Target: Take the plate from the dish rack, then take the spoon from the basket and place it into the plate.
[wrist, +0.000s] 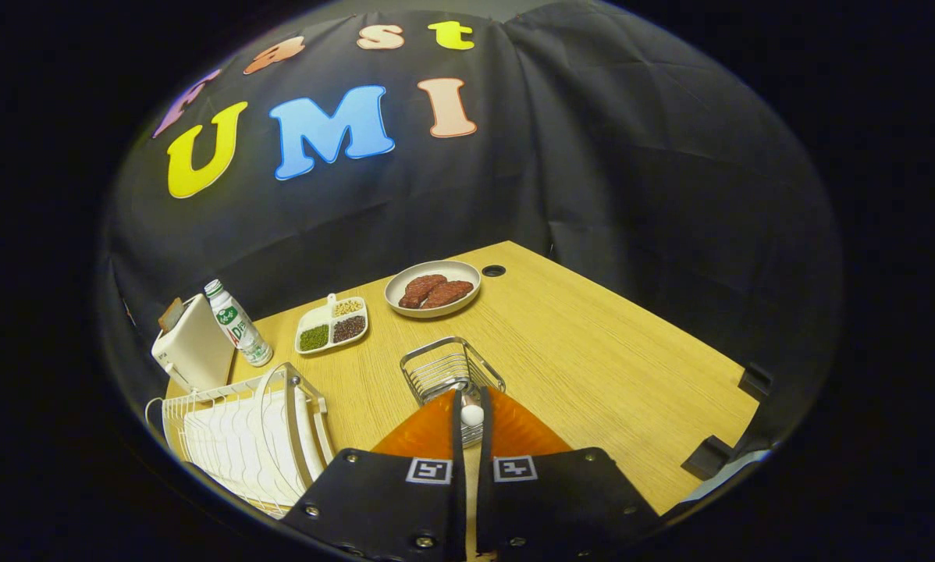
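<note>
Since the gripper point(471, 404) has its two fingers almost shut, with the small white end of the spoon point(473, 416) pinched between them, I think the step now is to lift the spoon out. Both fingers seem to press on it. The rest of the spoon hangs down into the wire basket point(436, 349), which sits near the middle of the table point(592, 367), just ahead of the fingers. To do it well, go straight up and slowly so the spoon does not catch on the wires. Keep the pinch tight, because the end looks round and could slip. The white plate point(300, 425) stands upright in the dish rack point(202, 406) at the table's near left corner, beside the fingers.
</note>
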A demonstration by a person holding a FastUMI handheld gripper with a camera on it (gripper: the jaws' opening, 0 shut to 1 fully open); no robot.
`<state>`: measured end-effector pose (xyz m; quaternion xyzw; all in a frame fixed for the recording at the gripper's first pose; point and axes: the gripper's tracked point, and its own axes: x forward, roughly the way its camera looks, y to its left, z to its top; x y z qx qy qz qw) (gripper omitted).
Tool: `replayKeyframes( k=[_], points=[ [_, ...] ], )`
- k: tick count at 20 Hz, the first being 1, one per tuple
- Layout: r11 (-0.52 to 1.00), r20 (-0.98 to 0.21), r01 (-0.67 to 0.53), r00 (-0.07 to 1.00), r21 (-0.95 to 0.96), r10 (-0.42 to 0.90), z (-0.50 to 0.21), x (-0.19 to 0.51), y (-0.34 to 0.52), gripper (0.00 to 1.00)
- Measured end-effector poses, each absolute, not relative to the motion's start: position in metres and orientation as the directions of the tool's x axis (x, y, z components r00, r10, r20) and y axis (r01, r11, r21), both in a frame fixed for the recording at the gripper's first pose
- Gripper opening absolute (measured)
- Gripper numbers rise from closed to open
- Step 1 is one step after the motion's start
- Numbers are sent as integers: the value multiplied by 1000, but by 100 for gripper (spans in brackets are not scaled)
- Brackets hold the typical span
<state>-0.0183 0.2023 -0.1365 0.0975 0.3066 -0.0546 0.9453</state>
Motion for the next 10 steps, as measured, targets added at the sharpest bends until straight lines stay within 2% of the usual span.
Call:
replayKeyframes(
  k=[10],
  points=[
    [992,-533,99,845,74,-44,-76,-40,210,5]
  ],
)
